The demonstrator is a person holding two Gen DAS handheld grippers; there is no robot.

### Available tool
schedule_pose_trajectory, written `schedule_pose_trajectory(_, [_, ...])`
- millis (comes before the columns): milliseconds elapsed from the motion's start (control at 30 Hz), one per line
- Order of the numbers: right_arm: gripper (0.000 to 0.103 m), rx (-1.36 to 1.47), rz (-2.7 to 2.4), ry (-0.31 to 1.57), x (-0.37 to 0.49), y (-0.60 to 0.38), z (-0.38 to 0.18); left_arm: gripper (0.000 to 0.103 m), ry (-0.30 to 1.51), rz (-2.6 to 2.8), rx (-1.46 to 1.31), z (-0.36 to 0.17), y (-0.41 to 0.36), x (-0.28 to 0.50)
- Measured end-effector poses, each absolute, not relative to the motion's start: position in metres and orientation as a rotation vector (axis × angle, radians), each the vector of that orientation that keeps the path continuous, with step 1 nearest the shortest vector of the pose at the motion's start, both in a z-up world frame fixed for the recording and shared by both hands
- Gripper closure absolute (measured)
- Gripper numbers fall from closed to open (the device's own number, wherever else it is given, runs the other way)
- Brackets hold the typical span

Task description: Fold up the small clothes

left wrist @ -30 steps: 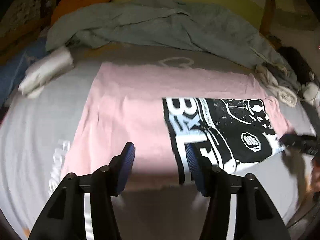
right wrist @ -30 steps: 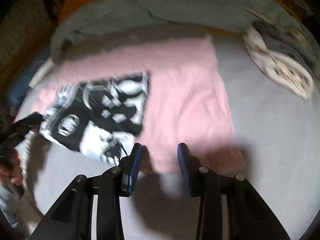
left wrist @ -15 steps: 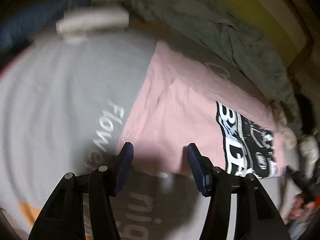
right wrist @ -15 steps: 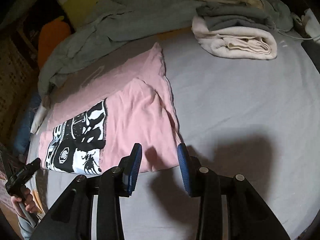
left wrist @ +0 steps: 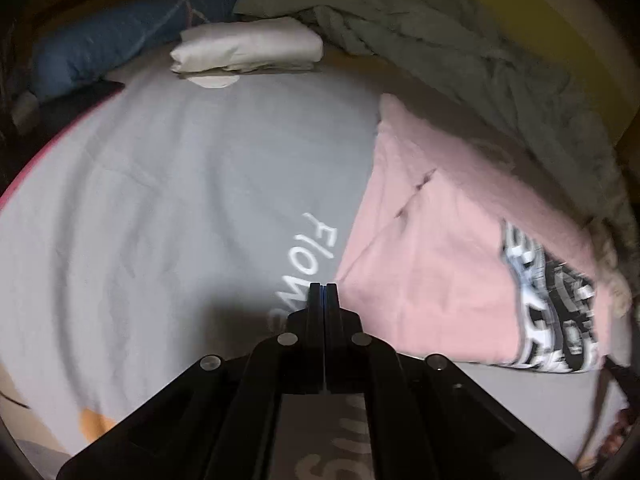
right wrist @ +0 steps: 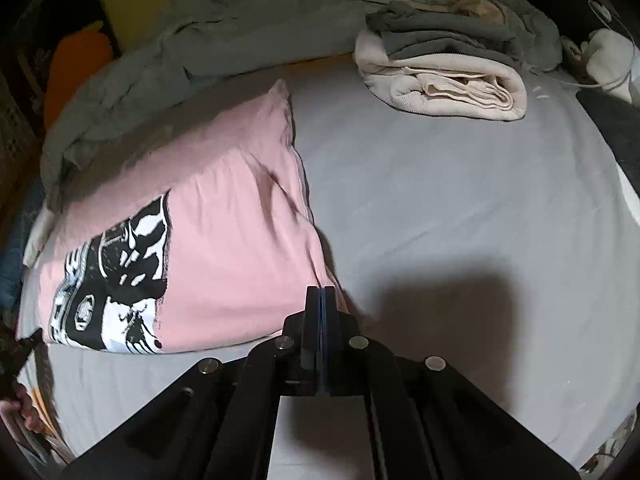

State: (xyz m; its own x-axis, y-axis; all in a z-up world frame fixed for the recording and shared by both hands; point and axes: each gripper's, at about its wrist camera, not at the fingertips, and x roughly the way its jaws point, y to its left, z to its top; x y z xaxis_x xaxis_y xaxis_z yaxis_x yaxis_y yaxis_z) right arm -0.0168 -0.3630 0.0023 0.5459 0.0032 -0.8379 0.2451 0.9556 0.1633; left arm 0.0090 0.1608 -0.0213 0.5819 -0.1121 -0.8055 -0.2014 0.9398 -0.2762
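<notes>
Shirt spread on the bed, just left of the right fingers and right of the left fingers. Folded stack far ahead-right, another folded piece far ahead-left, rumpled blanket behind.

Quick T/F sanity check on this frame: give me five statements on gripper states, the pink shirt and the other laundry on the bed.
1. Both grippers have their jaws closed. True: the left gripper and the right gripper each show fingers pressed together.
2. The pink shirt lies print side down. False: its black-and-white print faces up.
3. A folded cream garment has a grey one stacked on it. True.
4. The pink shirt hangs in the air. False: it lies on the grey bedsheet.
5. The folded white cloth lies on the pink shirt. False: it sits apart, near the blue pillow.
</notes>
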Motion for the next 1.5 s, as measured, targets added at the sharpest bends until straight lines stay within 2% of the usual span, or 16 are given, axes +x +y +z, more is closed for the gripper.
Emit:
schedule_pose_trajectory(200, [0.103,0.121,-0.346,1.022,-0.013,-0.367,0.000,0.103,0.843,-0.110,-0.342,0.012,0.142,-0.002])
schedule_pose_trajectory(300, [0.103,0.227,-0.315,0.995,-0.017,-0.383,0.008,0.100,0.835,-0.143,-0.320,0.019,0.135,0.001])
schedule_pose_trajectory(400, [0.099,0.255,-0.267,0.906,-0.020,-0.385,0.025,0.087,0.839,-0.169,-0.294,0.020,0.130,0.016])
schedule_pose_trajectory(433, [0.095,0.229,-0.254,0.884,-0.017,-0.381,0.031,0.077,0.859,-0.192,-0.280,0.020,0.127,0.028])
schedule_pose_trajectory(467, [0.092,0.199,-0.243,0.872,-0.011,-0.375,0.036,0.073,0.879,-0.215,-0.273,0.020,0.124,0.040])
schedule_pose_trajectory(500, [0.086,0.182,-0.228,0.862,-0.005,-0.369,0.040,0.071,0.900,-0.244,-0.269,0.023,0.121,0.056])
schedule_pose_trajectory(567, [0.065,0.180,-0.143,0.841,0.010,-0.360,0.052,0.064,0.931,-0.271,-0.229,0.028,0.116,0.078])
schedule_pose_trajectory(633, [0.058,0.183,-0.083,0.834,0.031,-0.351,0.060,0.062,0.950,-0.217,-0.194,0.030,0.115,0.099])
schedule_pose_trajectory(800, [0.058,0.341,-0.058,0.907,0.083,-0.359,0.049,0.066,1.034,-0.255,-0.302,0.005,0.124,0.132])
schedule_pose_trajectory(967, [0.060,0.442,0.014,1.014,0.104,-0.371,0.013,0.093,1.080,-0.231,-0.376,-0.018,0.138,0.135])
schedule_pose_trajectory(1000, [0.063,0.470,0.046,1.021,0.105,-0.373,0.008,0.094,1.075,-0.235,-0.412,-0.020,0.142,0.135])
schedule_pose_trajectory(1067, [0.099,0.512,0.062,1.017,0.106,-0.378,0.001,0.096,1.062,-0.250,-0.472,-0.020,0.147,0.136])
schedule_pose_trajectory(1300, [0.100,0.463,-0.030,0.922,0.090,-0.368,0.012,0.096,0.970,-0.217,-0.412,0.001,0.143,0.123])
schedule_pose_trajectory(1400, [0.100,0.432,-0.022,0.882,0.087,-0.367,0.022,0.096,0.981,-0.202,-0.394,-0.001,0.143,0.124])
schedule_pose_trajectory(1500, [0.100,0.397,-0.059,0.921,0.097,-0.369,0.011,0.095,1.013,-0.164,-0.302,-0.015,0.132,0.131])
